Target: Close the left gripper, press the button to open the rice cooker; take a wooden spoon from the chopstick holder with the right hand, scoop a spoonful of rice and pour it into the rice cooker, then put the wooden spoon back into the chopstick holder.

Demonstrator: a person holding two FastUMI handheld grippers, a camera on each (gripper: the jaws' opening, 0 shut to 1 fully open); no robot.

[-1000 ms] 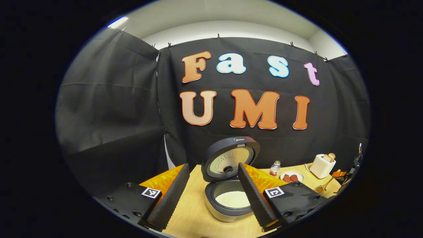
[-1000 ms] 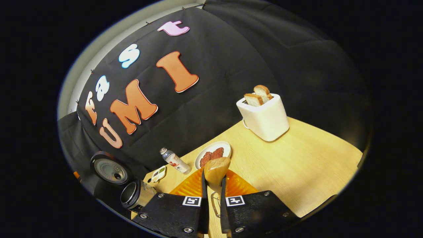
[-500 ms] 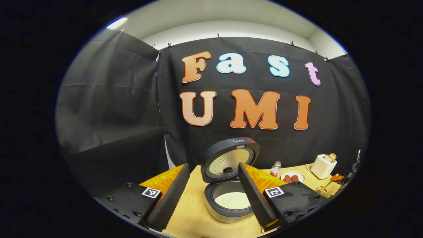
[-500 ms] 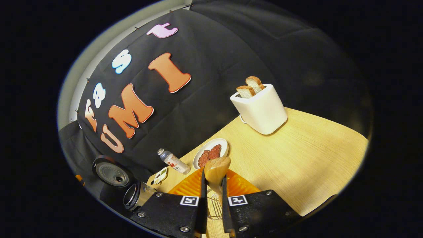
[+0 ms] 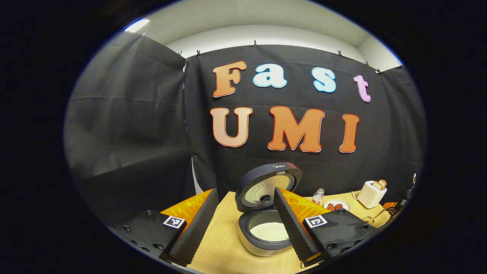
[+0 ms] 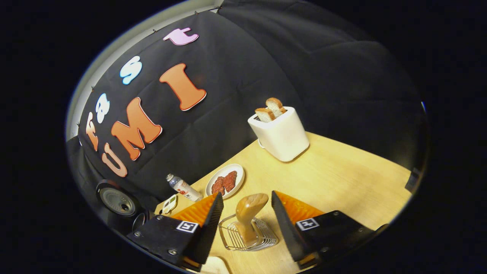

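Note:
In the right gripper view the wooden spoon [image 6: 247,211] stands handle down in the wire chopstick holder [image 6: 262,239], its bowl up. My right gripper [image 6: 246,195] is open, one finger on each side of the spoon and apart from it. The rice cooker [image 5: 262,238] sits on the table with its lid [image 5: 268,185] raised and white rice [image 5: 268,231] in the pot. My left gripper [image 5: 244,190] is open in front of the cooker and holds nothing. The cooker's lid [image 6: 114,199] also appears at the far left of the right gripper view.
A white toaster [image 6: 279,133] with two bread slices stands at the back of the wooden table [image 6: 342,182]. A plate of reddish food [image 6: 225,180], a small bottle [image 6: 182,187] and a metal cup [image 6: 141,220] lie between the holder and the cooker.
My right gripper has opened and let go of the spoon, which now stands in the wire holder. My left gripper stays open, its view shifted only slightly.

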